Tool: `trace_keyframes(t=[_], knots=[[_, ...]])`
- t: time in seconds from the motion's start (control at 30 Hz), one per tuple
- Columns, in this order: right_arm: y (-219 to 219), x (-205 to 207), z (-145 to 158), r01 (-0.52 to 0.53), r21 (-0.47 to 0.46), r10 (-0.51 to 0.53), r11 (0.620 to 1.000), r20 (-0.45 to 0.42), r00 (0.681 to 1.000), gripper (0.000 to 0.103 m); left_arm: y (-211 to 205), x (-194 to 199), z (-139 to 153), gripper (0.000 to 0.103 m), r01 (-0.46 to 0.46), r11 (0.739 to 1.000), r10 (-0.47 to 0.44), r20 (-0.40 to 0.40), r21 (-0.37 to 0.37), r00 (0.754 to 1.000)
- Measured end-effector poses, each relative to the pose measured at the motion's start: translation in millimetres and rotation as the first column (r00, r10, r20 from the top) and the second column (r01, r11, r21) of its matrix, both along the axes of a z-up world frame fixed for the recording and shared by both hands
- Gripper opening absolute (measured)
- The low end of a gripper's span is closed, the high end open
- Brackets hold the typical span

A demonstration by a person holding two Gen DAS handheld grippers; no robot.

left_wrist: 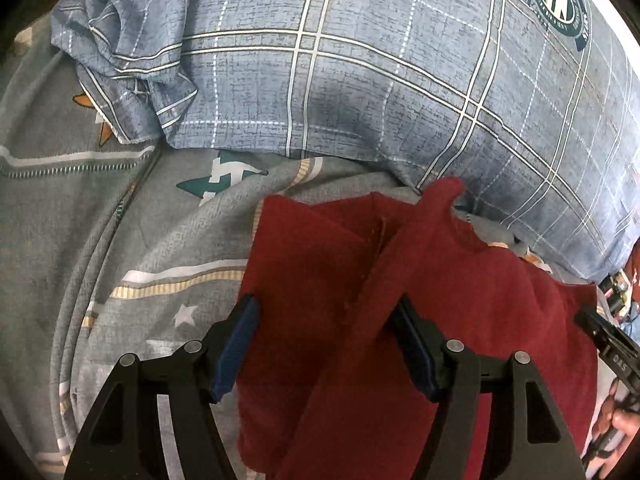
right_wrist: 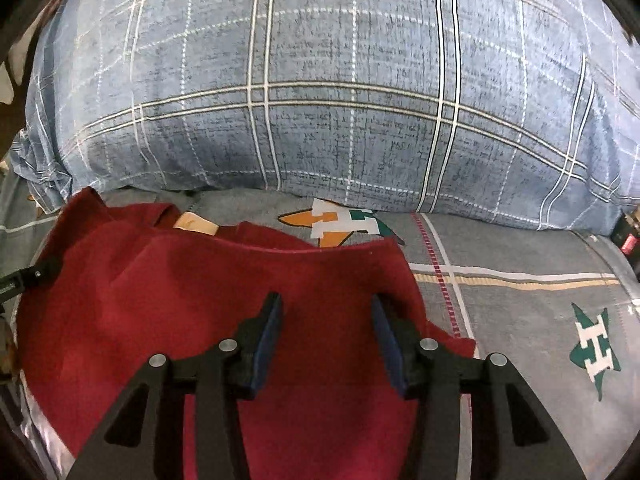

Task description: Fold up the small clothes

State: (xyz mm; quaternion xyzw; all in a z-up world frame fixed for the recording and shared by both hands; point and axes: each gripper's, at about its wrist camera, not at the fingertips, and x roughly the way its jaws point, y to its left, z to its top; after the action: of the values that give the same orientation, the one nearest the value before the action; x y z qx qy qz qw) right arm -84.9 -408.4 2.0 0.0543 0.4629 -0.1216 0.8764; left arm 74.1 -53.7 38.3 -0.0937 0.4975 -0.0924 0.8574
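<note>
Left gripper (left_wrist: 326,344): jaws stand wide apart, blue pads (left_wrist: 236,350) on the inner faces; nothing is clamped between them.
Right gripper (right_wrist: 327,338): jaws likewise apart, gripping nothing; its dark tip also shows at the right edge of the left wrist view.
Red garment (left_wrist: 440,300): lies spread under both grippers, filling the lower centre and lower right of the left wrist view. A raised fold of the cloth runs diagonally up between the left jaws toward the upper right, ending in a small peak near the pillow. In the right wrist view the garment covers the lower left and centre, its far edge just past the jaw tips and its right edge just outside the right-hand finger.
Tan label (right_wrist: 197,223): sits at the neck opening, upper left of the garment in the right wrist view.
Bedsheet (right_wrist: 520,320): grey, with printed stars and stripes; the garment rests on it.
Pillow (left_wrist: 400,80): blue plaid, across the upper half of both views, beyond the garment. Its open end lies crumpled at the upper left of the left wrist view.
</note>
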Motion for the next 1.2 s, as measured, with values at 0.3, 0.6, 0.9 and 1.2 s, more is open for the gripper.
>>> trace_keyframes(t=[0.3, 0.6, 0.9, 1.2], knots=[[12.8, -7.6, -14.3, 0.006, -0.01, -0.006, 1.0, -0.076, 0.997, 0.063, 24.5, -18.2, 17.1, 0.068, -0.033, 0.999, 0.033, 0.042, -0.001, 0.999], [103.8, 45.8, 39.0, -0.23, 0.134, 0.222, 0.964, 0.07, 0.972, 0.059, 56.5, -38.3, 33.8, 0.068, -0.03, 1.0, 0.03, 0.044, 0.008, 0.999], [219.5, 162.2, -29.8, -0.343, 0.128, 0.355, 0.931, -0.084, 0.931, 0.04, 67.8, -31.9, 34.9, 0.068, 0.013, 1.0, -0.013, -0.014, -0.029, 1.0], [201.8, 149.3, -13.5, -0.322, 0.239, 0.341, 0.916, -0.038, 0.939, 0.046, 48.6, -30.5, 25.5, 0.068, 0.04, 0.999, -0.04, -0.017, 0.026, 0.999]])
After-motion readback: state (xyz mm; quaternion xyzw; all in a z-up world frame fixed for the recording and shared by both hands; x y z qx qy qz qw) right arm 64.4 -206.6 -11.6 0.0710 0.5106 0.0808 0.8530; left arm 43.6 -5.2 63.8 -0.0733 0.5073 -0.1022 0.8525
